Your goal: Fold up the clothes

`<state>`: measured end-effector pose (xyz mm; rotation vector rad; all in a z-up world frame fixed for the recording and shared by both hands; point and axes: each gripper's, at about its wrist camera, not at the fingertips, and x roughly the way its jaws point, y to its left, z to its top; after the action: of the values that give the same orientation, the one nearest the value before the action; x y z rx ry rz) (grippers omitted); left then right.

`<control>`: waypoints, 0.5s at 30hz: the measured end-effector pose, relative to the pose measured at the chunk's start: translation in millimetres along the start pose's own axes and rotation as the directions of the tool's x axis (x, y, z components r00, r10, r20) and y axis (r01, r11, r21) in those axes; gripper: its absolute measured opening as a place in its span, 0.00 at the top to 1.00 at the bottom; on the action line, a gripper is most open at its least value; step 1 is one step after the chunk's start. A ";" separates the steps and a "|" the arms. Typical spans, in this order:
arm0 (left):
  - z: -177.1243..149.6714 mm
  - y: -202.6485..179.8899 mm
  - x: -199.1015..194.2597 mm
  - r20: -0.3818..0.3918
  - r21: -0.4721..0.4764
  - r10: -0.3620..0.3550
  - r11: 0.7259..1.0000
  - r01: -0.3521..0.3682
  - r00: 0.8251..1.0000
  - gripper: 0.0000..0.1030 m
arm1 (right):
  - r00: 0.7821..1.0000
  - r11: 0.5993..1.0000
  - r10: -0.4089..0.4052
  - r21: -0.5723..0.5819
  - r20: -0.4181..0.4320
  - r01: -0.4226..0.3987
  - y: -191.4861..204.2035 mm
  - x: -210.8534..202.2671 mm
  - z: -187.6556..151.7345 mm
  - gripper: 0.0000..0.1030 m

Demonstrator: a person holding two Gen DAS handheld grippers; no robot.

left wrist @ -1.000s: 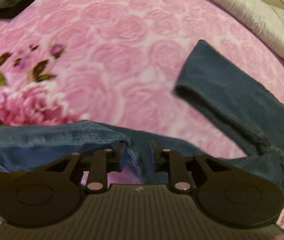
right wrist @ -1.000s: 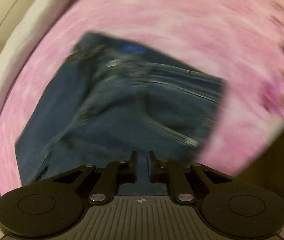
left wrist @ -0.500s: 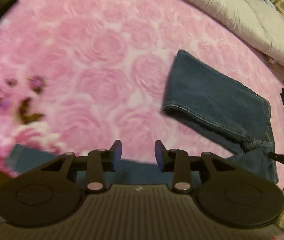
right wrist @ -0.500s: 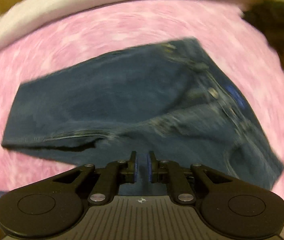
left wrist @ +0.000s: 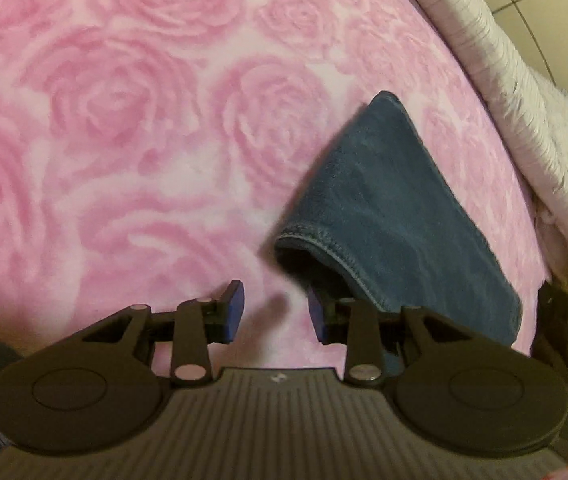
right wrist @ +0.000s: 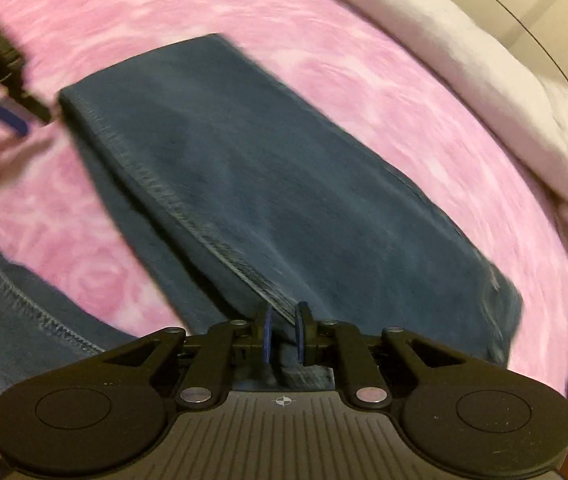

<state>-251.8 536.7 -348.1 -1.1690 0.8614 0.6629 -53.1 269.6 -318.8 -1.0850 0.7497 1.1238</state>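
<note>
The left gripper (left wrist: 275, 312) is hanging low over the pink rose blanket (left wrist: 123, 120), its 2 fingers spread wide with nothing between them, just beside the hem of the jeans (left wrist: 396, 216). The right gripper (right wrist: 284, 334) is pinching the jeans (right wrist: 284, 184) at their stitched seam. Bare pink blanket is lying all around the jeans leg. A white quilt (right wrist: 484, 60) is edging the blanket beyond the jeans

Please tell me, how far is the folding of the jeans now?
Done: one leg of the dark blue denim jeans already lies doubled over on the pink rose-patterned blanket. In hand: the right gripper is shut on the seam edge, while the left gripper is open beside the hem opening. Left: another part of the denim lies apart at lower left, not yet folded in.
</note>
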 end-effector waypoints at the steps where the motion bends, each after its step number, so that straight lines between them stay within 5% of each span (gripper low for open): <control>1: -0.4 -1.4 1.5 0.004 0.002 0.002 1.000 -0.002 1.000 0.72 | 1.000 0.999 0.003 -0.051 0.008 -0.002 5.5 4.3 1.5 0.89; 7: -8.1 -3.4 4.0 0.025 -0.023 0.016 1.000 -0.015 1.000 0.72 | 0.998 0.966 -0.017 -0.257 0.062 0.032 16.8 14.1 -6.9 0.89; 12: -13.6 -3.5 0.7 0.038 -0.041 0.023 0.999 -0.021 0.999 0.72 | 0.986 0.984 0.143 0.091 0.091 -0.151 -25.8 16.2 -3.1 0.89; 15: -15.7 -5.0 -0.5 0.042 -0.022 0.033 0.999 -0.032 0.999 0.72 | 0.985 0.987 0.136 0.071 0.102 -0.144 -29.4 12.7 -3.3 0.89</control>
<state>-251.4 520.2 -347.6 -1.1578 0.8406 0.7229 -21.2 269.0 -322.7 -0.9165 0.7965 1.2469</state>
